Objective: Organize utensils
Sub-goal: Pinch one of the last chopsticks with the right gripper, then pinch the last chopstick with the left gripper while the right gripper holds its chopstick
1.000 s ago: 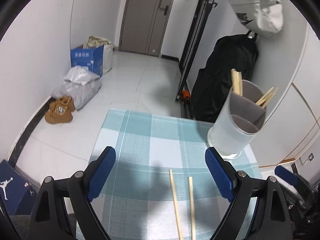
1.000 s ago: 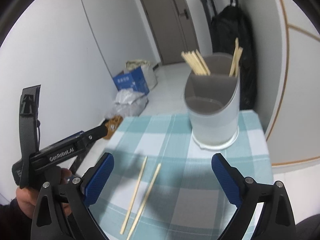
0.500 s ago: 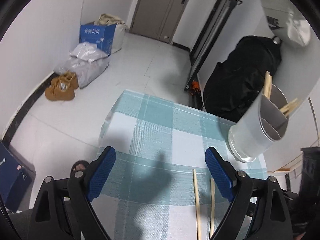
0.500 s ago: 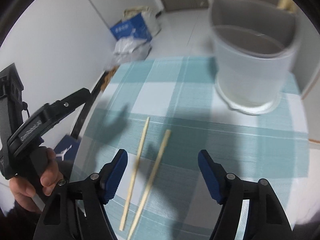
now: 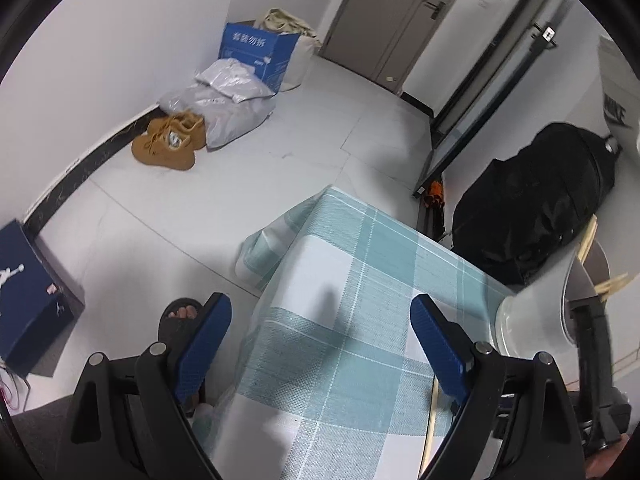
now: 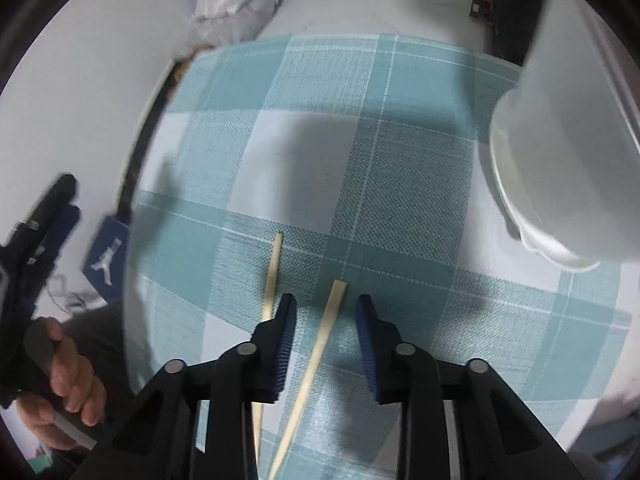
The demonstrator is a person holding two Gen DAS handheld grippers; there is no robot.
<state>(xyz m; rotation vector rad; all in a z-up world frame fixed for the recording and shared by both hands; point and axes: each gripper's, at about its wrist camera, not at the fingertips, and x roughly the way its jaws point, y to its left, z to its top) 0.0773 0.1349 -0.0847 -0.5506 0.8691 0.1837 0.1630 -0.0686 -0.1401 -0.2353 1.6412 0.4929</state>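
The right gripper (image 6: 326, 318) is low over the checked cloth (image 6: 360, 152), w/ its jaws partly open on both sides of one chopstick (image 6: 320, 344) but not pinching it. A 2nd chopstick (image 6: 272, 272) lies just left of the left finger. The white holder (image 6: 560, 160) stands at the right. The left gripper (image 5: 320, 344) is wide open, holding nothing, over the cloth's edge.

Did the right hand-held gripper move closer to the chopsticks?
Yes. The right hand-held gripper has dropped toward the checked tablecloth, its jaws narrowed around one chopstick, not yet touching it.
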